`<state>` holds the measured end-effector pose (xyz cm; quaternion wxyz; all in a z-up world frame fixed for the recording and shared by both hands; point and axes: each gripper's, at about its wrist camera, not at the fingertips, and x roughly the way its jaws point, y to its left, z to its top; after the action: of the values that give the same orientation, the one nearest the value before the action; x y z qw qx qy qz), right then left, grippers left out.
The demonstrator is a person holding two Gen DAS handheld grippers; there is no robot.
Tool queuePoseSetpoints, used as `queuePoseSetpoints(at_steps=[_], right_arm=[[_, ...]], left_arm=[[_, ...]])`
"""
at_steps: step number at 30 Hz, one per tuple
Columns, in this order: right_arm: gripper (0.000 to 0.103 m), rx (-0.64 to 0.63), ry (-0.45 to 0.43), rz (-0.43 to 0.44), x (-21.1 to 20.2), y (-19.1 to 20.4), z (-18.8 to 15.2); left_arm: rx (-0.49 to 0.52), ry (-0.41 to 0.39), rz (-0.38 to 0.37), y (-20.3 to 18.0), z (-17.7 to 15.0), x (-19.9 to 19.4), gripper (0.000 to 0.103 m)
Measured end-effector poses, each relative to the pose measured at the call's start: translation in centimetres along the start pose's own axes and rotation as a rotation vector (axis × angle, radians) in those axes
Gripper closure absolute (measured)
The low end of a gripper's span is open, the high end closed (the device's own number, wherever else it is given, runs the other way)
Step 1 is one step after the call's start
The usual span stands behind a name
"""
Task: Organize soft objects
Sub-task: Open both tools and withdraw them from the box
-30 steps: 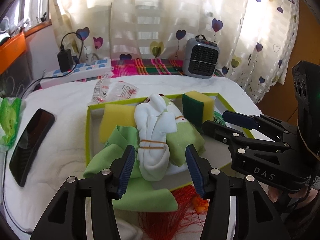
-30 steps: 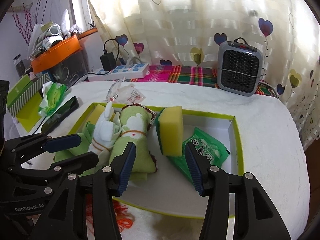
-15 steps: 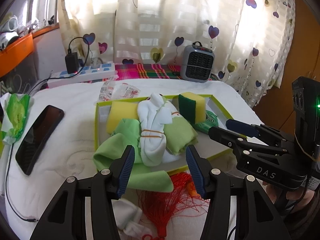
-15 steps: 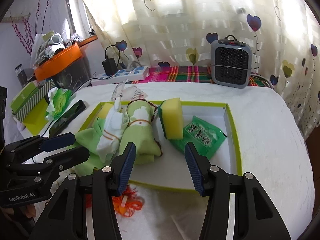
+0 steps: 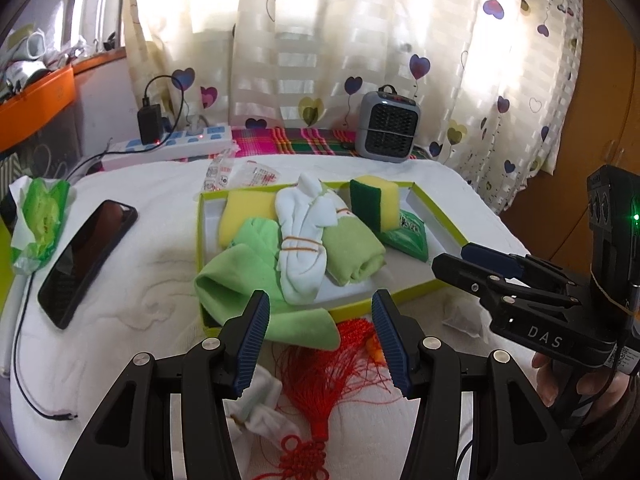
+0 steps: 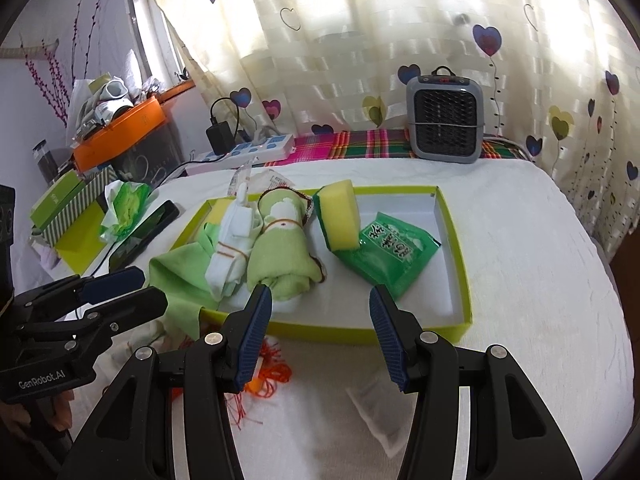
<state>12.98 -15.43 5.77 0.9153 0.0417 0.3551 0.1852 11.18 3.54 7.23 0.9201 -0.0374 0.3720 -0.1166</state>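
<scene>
On the white quilted worktop (image 6: 520, 240) before heart-print curtains (image 6: 360, 40), a green-rimmed tray (image 6: 460, 256) holds sponges (image 6: 340, 216), rolled cloths (image 5: 352, 248) and a green packet (image 6: 392, 256). Both the left gripper (image 5: 320, 336) and right gripper (image 6: 320, 332) hover nearby, jaws wide and empty, above a red tassel (image 5: 320, 392).

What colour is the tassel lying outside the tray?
Red tassel, clearest in the left wrist view.
</scene>
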Motion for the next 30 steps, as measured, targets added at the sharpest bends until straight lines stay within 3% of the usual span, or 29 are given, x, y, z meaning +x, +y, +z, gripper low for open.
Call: queuePoseSetpoints(at_steps=[8, 25, 27, 30], right_arm=[[0.051, 0.024, -0.001, 0.006, -1.0, -0.4, -1.0], [0.049, 0.063, 0.015, -0.072, -2.6, -2.4, -3.3], [0.042, 0.066, 0.018, -0.076, -2.8, -2.6, -3.5], [0.039, 0.069, 0.021, -0.083, -3.1, -3.0, -4.0]], left_arm=[[0.009, -0.001, 0.013, -0.2, -1.1, -0.7, 0.050], [-0.018, 0.008, 0.016, 1.1, -3.7, -1.8, 0.050], [-0.026, 0.004, 0.009, 1.4, -3.9, -2.1, 0.050], [-0.040, 0.002, 0.016, 2.1, -4.4, -2.4, 0.050]])
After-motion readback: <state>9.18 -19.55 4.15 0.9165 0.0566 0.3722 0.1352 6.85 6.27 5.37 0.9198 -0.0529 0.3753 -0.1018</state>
